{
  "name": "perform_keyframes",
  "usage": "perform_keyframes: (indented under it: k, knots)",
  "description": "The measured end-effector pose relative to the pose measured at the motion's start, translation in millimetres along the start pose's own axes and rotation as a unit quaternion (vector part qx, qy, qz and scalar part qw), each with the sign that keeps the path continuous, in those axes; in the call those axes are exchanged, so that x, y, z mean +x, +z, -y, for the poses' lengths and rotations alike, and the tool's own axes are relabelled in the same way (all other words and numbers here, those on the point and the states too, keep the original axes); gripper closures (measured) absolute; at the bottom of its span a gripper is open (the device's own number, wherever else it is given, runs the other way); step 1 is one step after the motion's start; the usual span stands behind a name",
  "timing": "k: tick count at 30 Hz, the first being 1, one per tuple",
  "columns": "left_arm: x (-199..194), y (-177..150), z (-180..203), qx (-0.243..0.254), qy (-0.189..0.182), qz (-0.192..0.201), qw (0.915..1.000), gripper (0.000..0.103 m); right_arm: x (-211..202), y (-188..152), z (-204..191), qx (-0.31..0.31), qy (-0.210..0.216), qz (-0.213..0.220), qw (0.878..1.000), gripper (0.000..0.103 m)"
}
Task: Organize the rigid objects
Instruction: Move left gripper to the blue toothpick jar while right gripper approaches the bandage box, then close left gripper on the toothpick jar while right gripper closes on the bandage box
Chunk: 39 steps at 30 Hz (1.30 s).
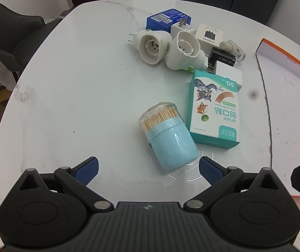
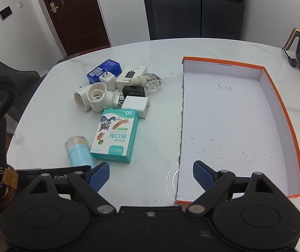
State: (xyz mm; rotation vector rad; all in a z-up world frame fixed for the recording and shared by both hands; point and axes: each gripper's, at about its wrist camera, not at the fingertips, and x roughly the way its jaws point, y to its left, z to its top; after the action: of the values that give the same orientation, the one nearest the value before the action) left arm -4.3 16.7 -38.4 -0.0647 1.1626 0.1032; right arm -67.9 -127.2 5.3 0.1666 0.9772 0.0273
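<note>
A light blue toothpick holder (image 1: 167, 135) lies on its side on the white table, just ahead of my open, empty left gripper (image 1: 148, 168); it also shows in the right wrist view (image 2: 78, 152). A teal bandage box (image 1: 216, 109) (image 2: 116, 134) lies flat beside it. Behind are two white plug-in devices (image 1: 166, 48) (image 2: 93, 98), white chargers (image 2: 136, 106), a black adapter (image 1: 221, 57), a blue box (image 1: 167, 20) and a clear bottle (image 2: 150, 80). My right gripper (image 2: 151, 175) is open and empty over the near left edge of an orange-rimmed box lid (image 2: 284, 107).
The box lid's white inside (image 2: 229, 126) holds nothing. A dark chair (image 1: 9, 35) stands past the table's left edge. A dark cabinet (image 2: 196, 14) and a brown door (image 2: 74, 12) are behind the table. My left gripper's body (image 2: 45, 174) shows at the right view's lower left.
</note>
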Motion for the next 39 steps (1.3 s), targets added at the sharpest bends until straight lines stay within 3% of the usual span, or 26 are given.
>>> perform_keyframes:
  k: [16,29,35,39]
  knots:
    - [22.5,17.3,-20.8,0.001,0.004,0.006,1.0000,0.000,13.5,-0.3,-1.1,0.005,-0.016,0.013,1.000,0.001]
    - [36.2,41.0,-30.5,-0.030,-0.079,0.022,0.9962,0.000,37.4,2.7,-19.3,0.022,-0.009,0.000,1.000,0.001]
    - [35.0,38.0,-52.1,-0.023,-0.077,0.018,0.9966,0.000,43.9,6.6,-25.4,0.030,-0.012,-0.001,0.999,0.001]
    - [31.4,44.3,-58.4,-0.037,-0.100,0.029,0.9939,0.000,52.6,9.1,-29.6,0.031,-0.013,-0.003,0.999,0.001]
